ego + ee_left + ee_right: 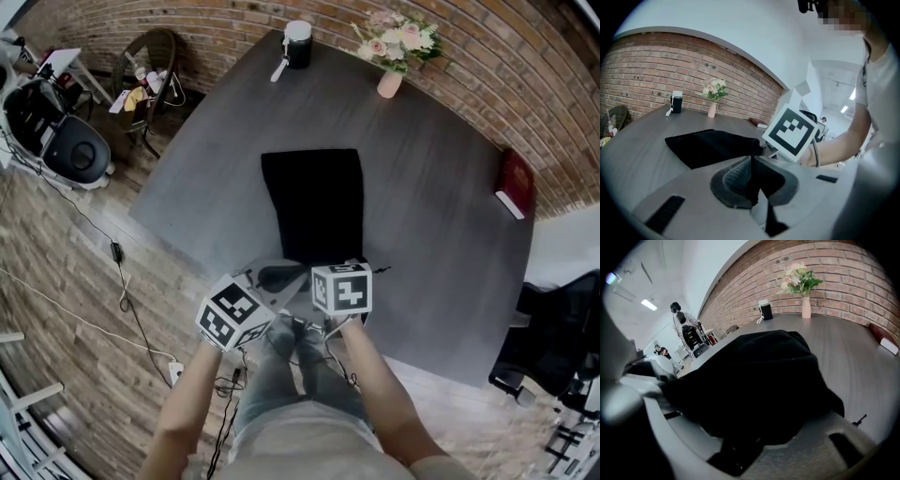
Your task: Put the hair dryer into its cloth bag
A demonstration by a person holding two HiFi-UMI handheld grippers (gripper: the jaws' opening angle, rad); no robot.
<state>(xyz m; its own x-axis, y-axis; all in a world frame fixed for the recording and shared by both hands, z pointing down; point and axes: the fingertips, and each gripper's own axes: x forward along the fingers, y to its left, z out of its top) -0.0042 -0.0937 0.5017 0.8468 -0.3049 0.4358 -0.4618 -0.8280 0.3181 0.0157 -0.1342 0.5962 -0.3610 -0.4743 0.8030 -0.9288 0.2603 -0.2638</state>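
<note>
Dark grey worktop [431, 216] carries three containers. At 12 o'clock stands a dark mug [297, 44] with a white lid [298, 29]; what it holds cannot be seen. In the middle lies the bag [314, 202], and at 1 o'clock a pale pink vase [389, 84] holds pink and white flowers [398, 37] with green leaves. A red book [515, 182] lies near the worktop's edge at 3 o'clock, well apart from the rest.

The bag is plain black cloth, matte, with no print that shows. From the head view it is a long rectangle running from 6 toward 12 o'clock, its far end flat and square-cornered. Its near end reaches both tools at 6 o'clock. From the right gripper view the cloth near that end rises in a soft rounded mound with loose folds. The hair dryer itself shows in no view, and whether it lies inside the bag cannot be told.

The left hand-held gripper [751, 161] is clenched, its jaws nearly together on a thin fold of the bag's near edge. Just beside it, the right hand-held gripper [745, 427] has its jaws somewhat apart and is grasping a thicker bunch of the same black cloth, which fills the gap between them.
</note>
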